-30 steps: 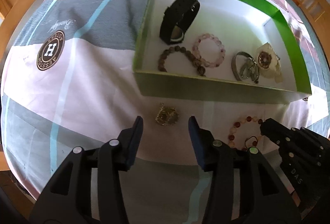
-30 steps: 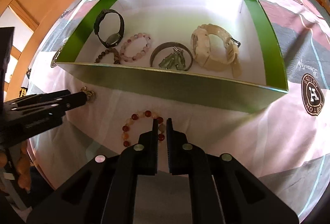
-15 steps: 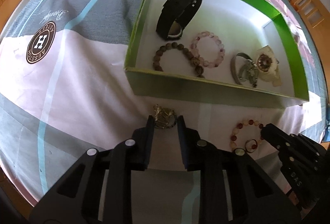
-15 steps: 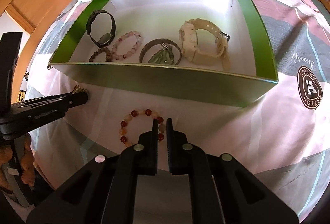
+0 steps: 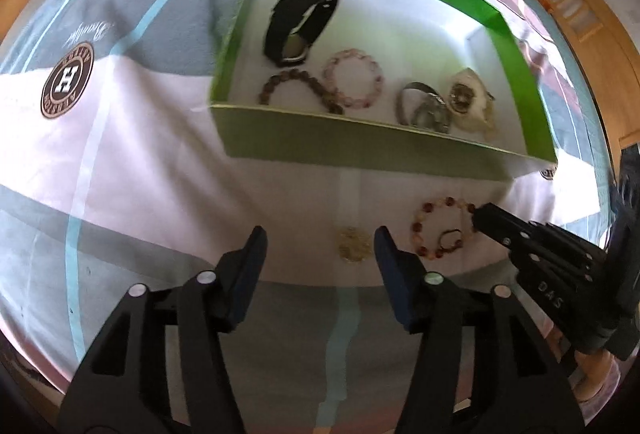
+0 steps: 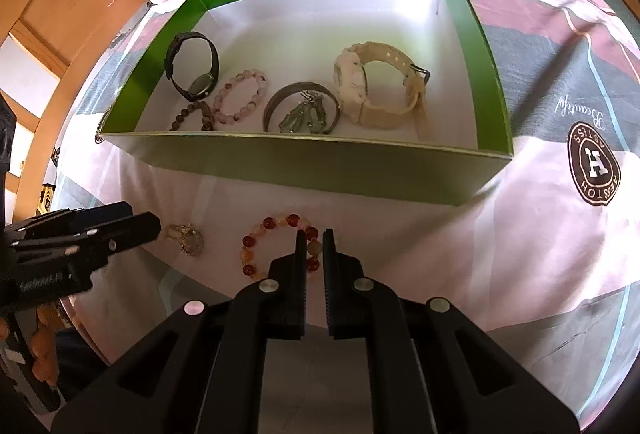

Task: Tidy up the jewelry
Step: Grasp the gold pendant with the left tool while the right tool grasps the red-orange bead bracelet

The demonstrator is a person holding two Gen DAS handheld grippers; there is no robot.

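Over bedspread [image 5: 152, 170], left gripper [image 5: 320, 240] wide-spread

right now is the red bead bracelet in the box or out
Out. The red bead bracelet lies on the bedsheet before the green box.

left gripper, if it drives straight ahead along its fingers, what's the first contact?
Probably the small gold trinket on the bedsheet, lying just ahead of the open left gripper, nearer its right finger. Beyond it comes the green box near wall. Height above the sheet is unclear.
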